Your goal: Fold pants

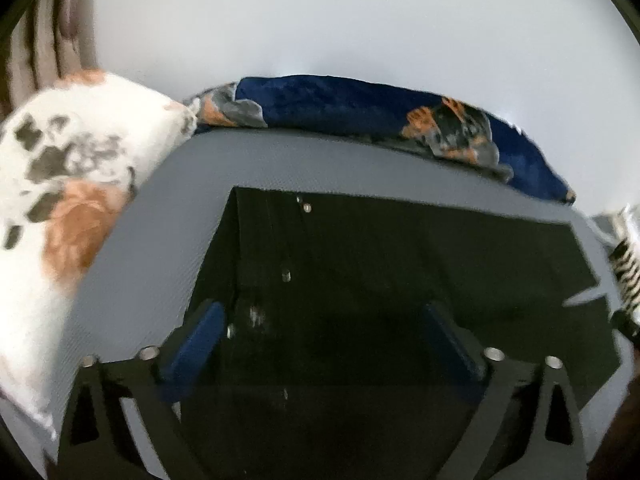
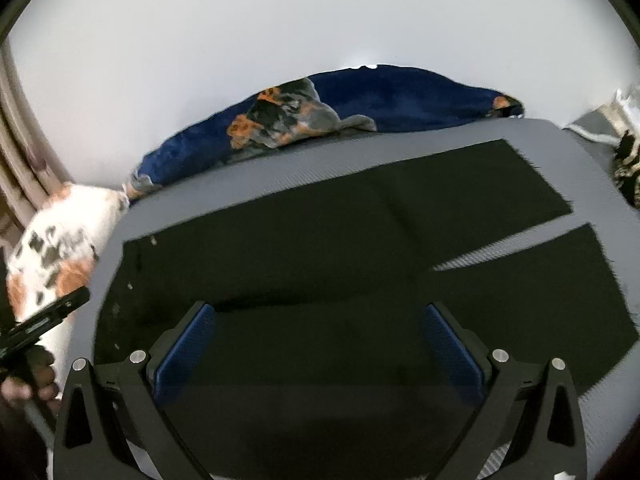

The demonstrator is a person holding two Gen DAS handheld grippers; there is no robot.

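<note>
Black pants lay flat on a grey sheet, filling the centre and lower part of both views. In the left wrist view the waistband end with small metal studs sat centre-left. In the right wrist view the two legs ran toward the right edge of the frame, with a grey wedge of sheet showing between them.

Left gripper was at the bottom centre of its view, over the waist area; blue pads stood wide apart, nothing between them, no grip on the fabric. Couldn't tell whether the tips touched the cloth.

Right gripper was at the bottom centre of its view, over the middle of the pants; blue pads likewise spread wide, holding nothing.

In the right wrist view a hand showed at the lower left edge, with a black part of the other tool above it.

White pillow with orange and grey blotches lay in the left of the frame, beside the sheet. Navy blanket with an orange-grey print was bunched along the far edge of the sheet, against a pale wall. Beige curtain hung at upper left. Striped black-and-white fabric showed at the right edge; blurry.
</note>
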